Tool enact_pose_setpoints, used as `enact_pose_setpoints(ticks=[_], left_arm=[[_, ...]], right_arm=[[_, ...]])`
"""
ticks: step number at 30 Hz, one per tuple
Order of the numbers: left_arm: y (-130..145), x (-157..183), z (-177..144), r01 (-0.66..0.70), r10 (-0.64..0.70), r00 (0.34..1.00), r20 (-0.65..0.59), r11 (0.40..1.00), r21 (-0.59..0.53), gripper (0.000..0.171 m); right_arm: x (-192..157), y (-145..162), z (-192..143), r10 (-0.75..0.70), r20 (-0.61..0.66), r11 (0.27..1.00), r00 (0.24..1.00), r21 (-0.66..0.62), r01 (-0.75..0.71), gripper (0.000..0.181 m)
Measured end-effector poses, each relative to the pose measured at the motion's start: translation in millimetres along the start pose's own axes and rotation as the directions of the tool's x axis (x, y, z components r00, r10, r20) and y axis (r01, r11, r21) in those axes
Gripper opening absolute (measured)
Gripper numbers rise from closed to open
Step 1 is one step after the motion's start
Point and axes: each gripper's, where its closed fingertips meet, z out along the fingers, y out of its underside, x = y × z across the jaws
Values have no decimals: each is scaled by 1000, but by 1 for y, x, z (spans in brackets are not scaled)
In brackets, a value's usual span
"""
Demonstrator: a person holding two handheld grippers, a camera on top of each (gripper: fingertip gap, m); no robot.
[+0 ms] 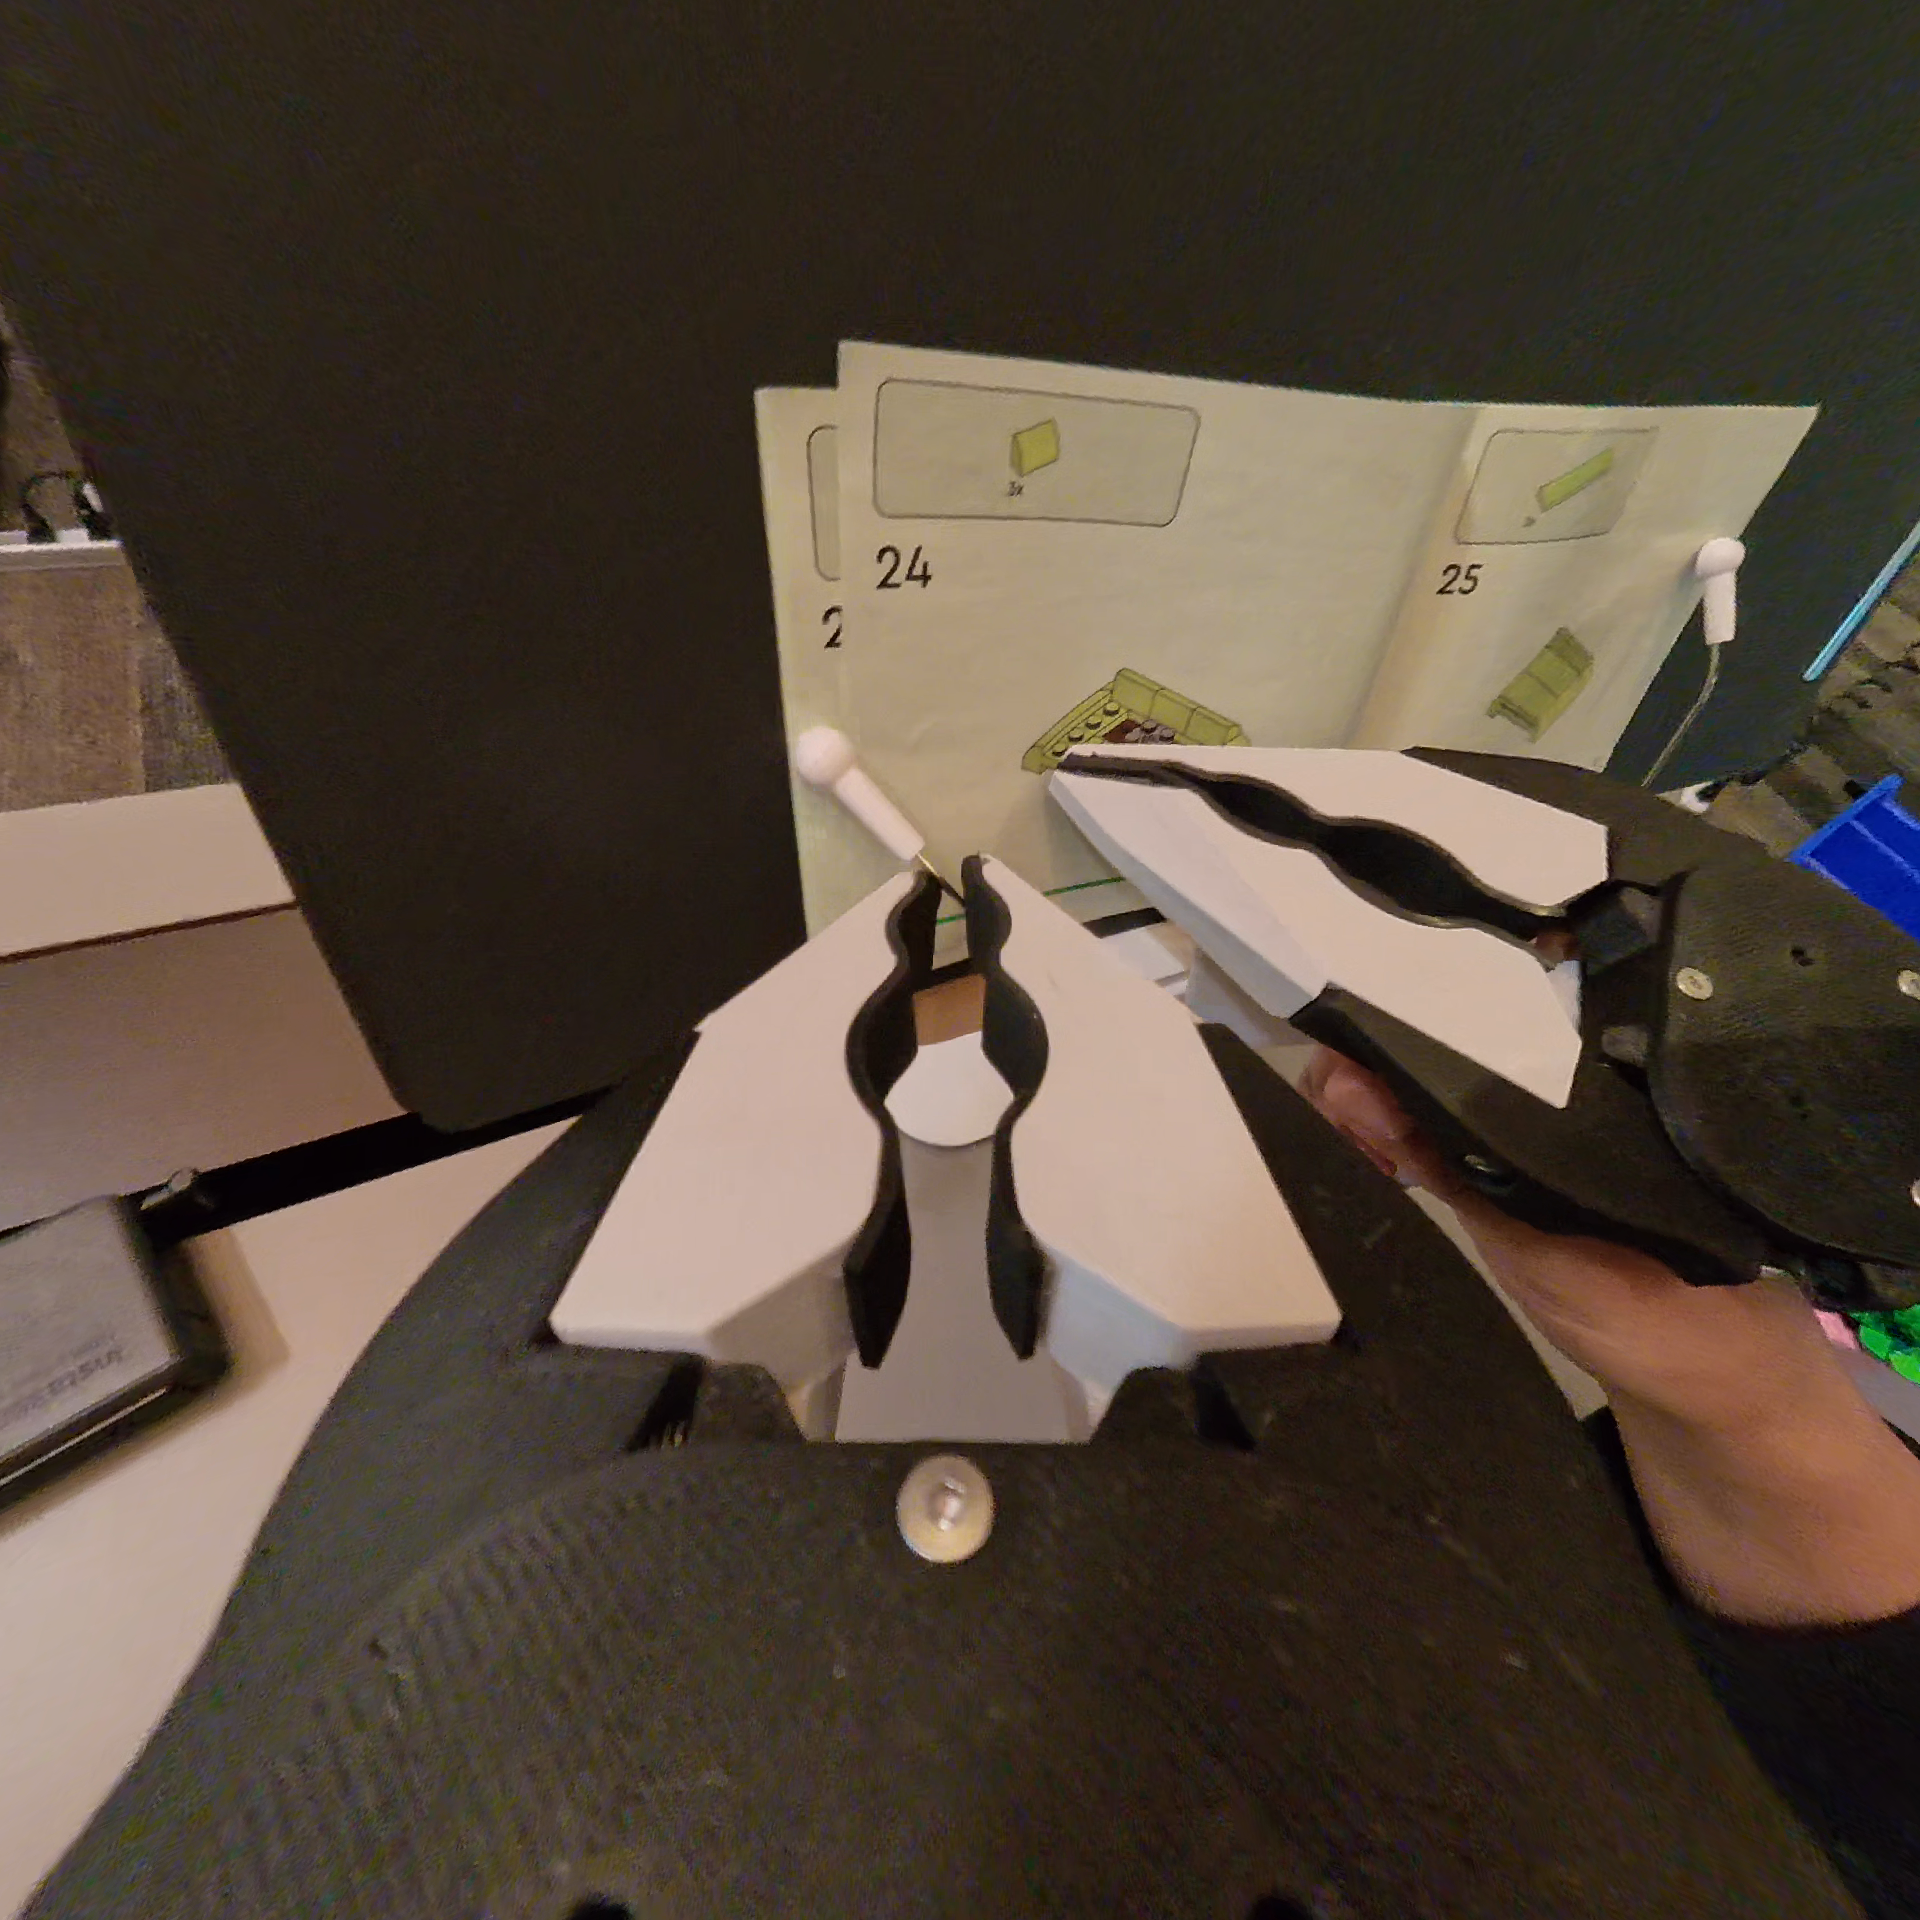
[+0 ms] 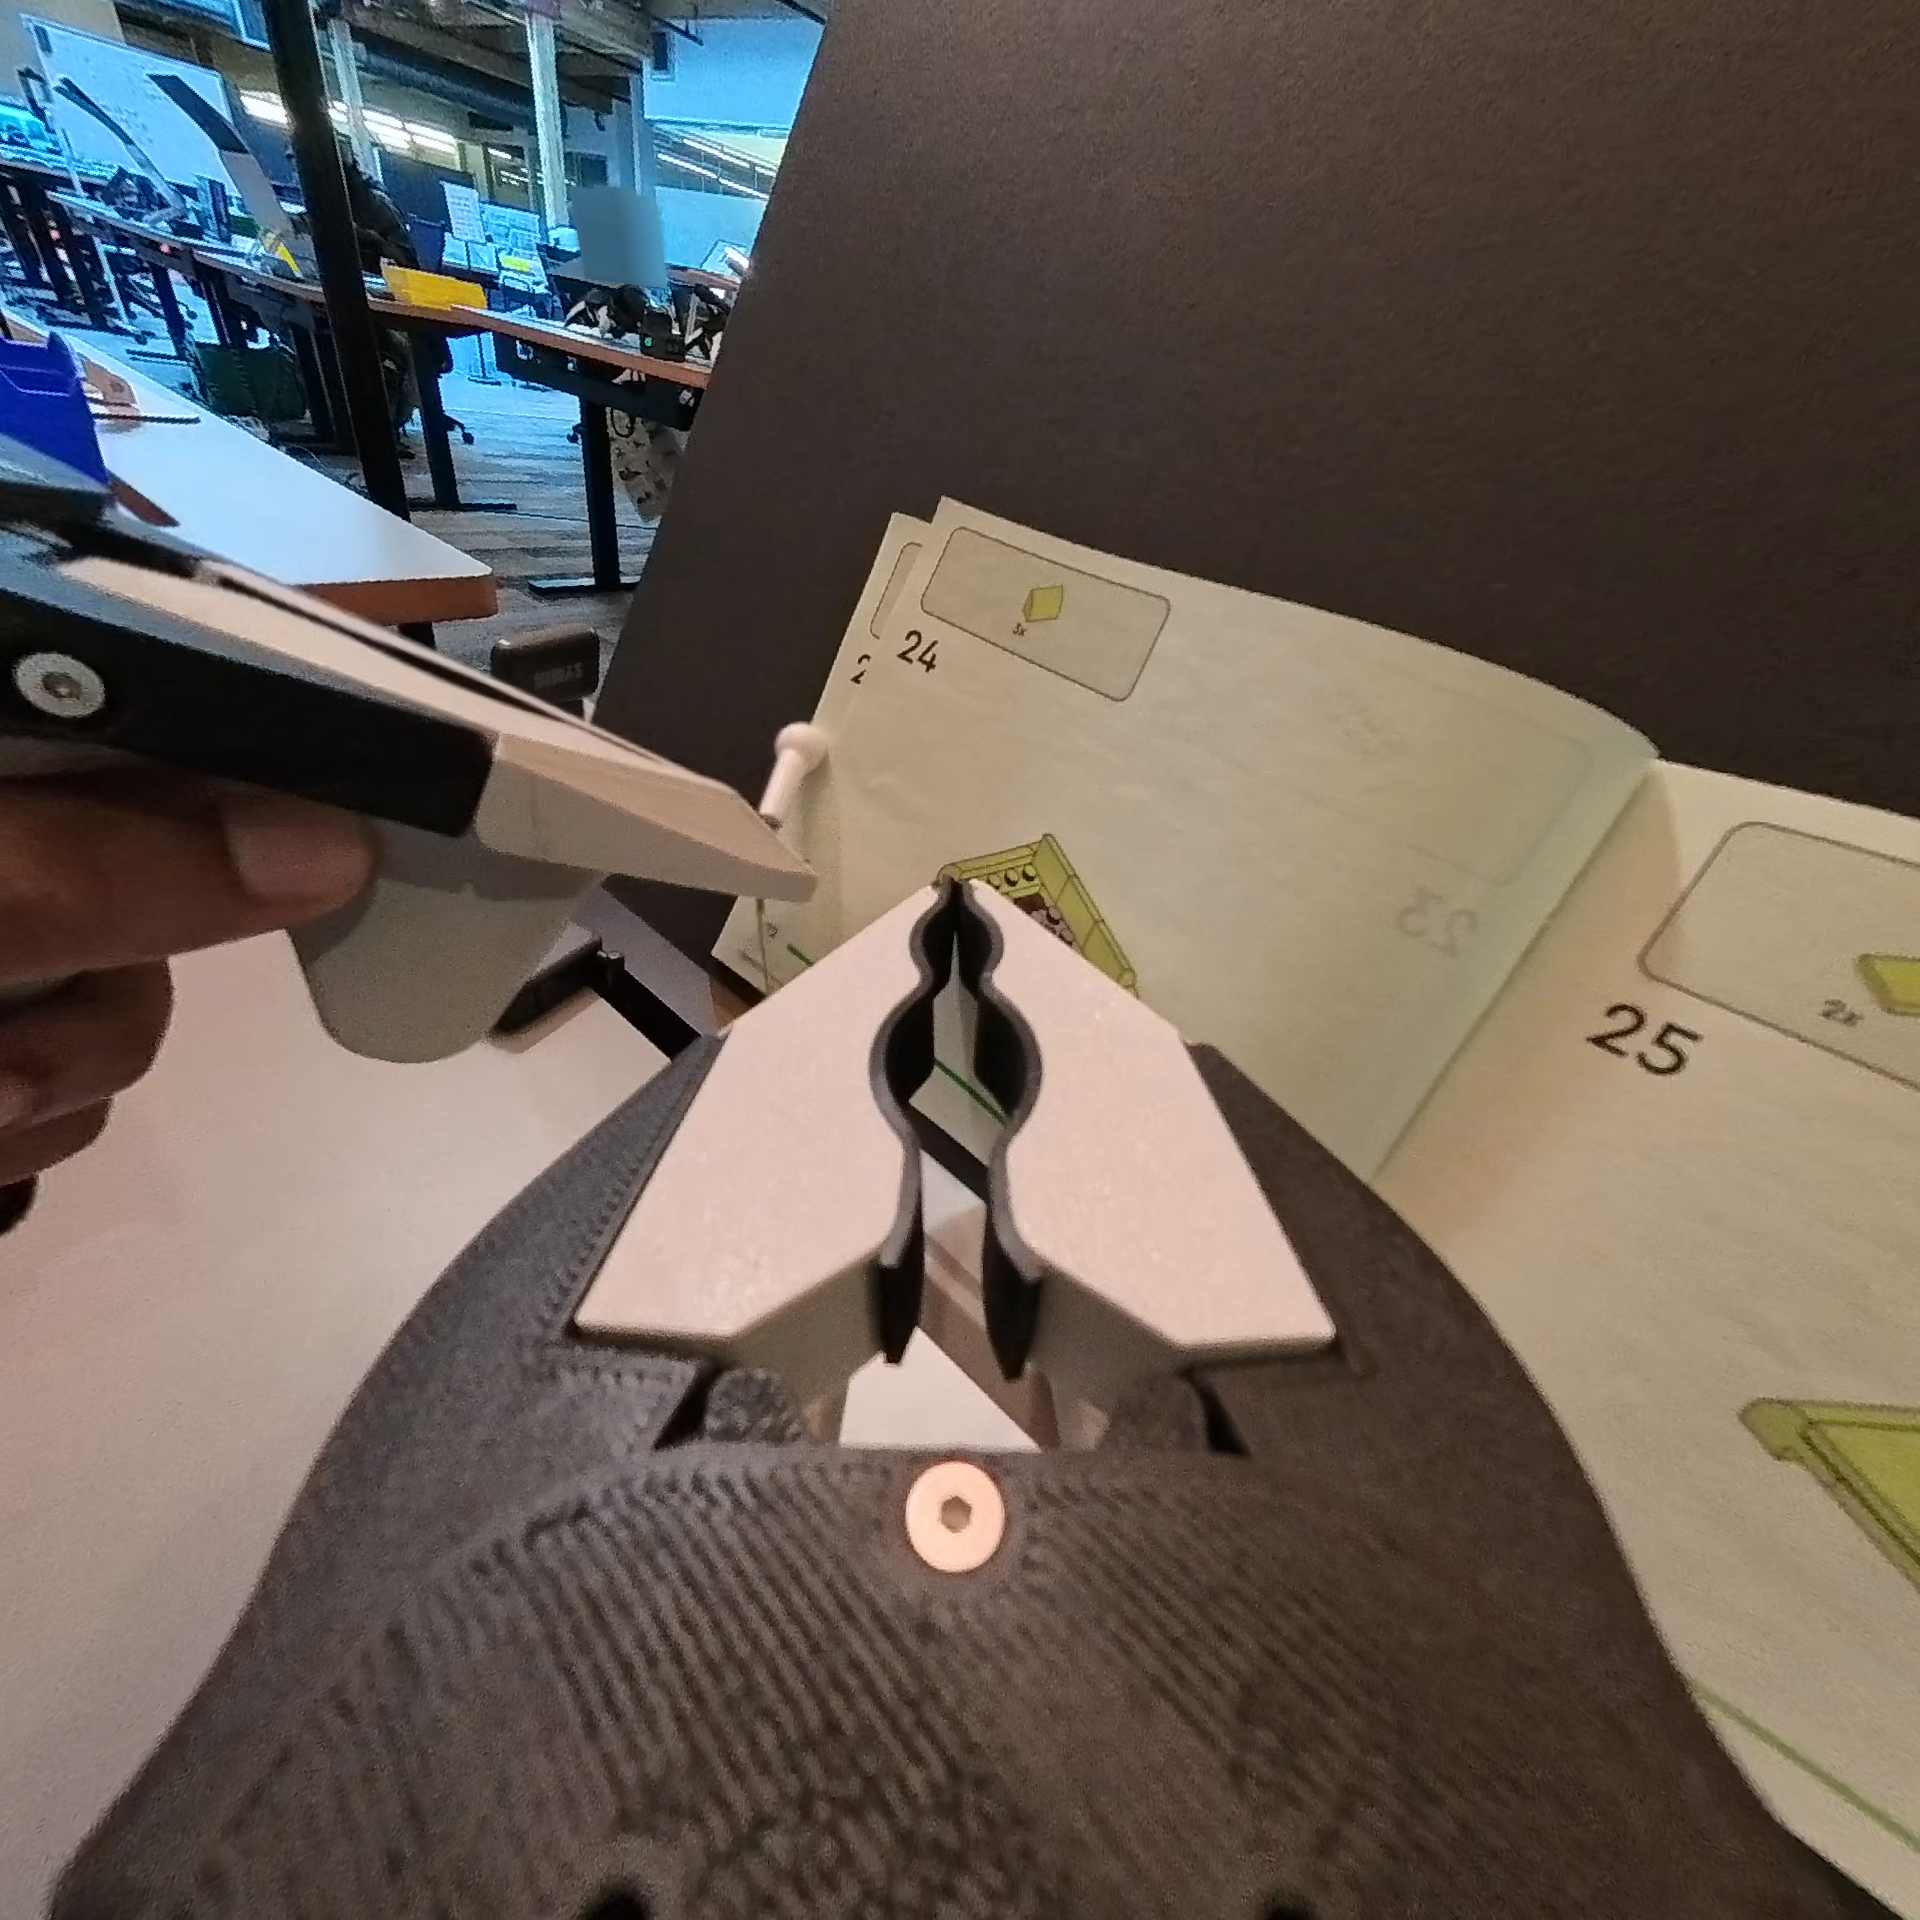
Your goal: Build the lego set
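Our left tongs stood slightly parted at the tips, gripping nothing we could see, close to a white pin. Our right tongs were pressed together and empty, aimed at the open instruction booklet pinned upright on the dark board behind the white worktop. Green lego pieces lay at the far right edge, beside a blue bin.

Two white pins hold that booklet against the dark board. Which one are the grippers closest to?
The lower pin, at the booklet's left edge. The left gripper's tips sit right beside it, while the other pin sits higher, at the right edge.
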Motion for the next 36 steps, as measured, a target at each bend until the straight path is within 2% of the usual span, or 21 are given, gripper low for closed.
enact_pose_setpoints(ticks=[5,12,16,20,24,28,36], left_arm=[[-8,12,6,-71,72,997,-17,996,47,4],[-12,15,6,-76,77,997,-15,995,67,6],[-11,15,5,-78,79,997,-13,995,59,5],[-11,16,5,-86,86,996,-7,995,53,6],[-11,16,6,-112,111,994,18,993,47,6],[-10,16,5,-125,125,992,25,991,35,6],[-13,15,6,-88,92,995,-29,991,102,1]], right_arm=[[-1,2,-1,-7,19,1000,1000,-28,8,0],[-6,3,-5,-12,69,996,998,-92,18,0],[28,-31,-30,2,-30,1000,1000,27,-1,0],[62,-25,-47,-63,-115,998,991,-20,61,0],[60,-9,-37,-111,-121,992,986,-74,103,0],[59,-12,-33,-192,-191,981,963,-76,181,0],[48,-10,-25,-244,-195,969,950,-74,234,0]])
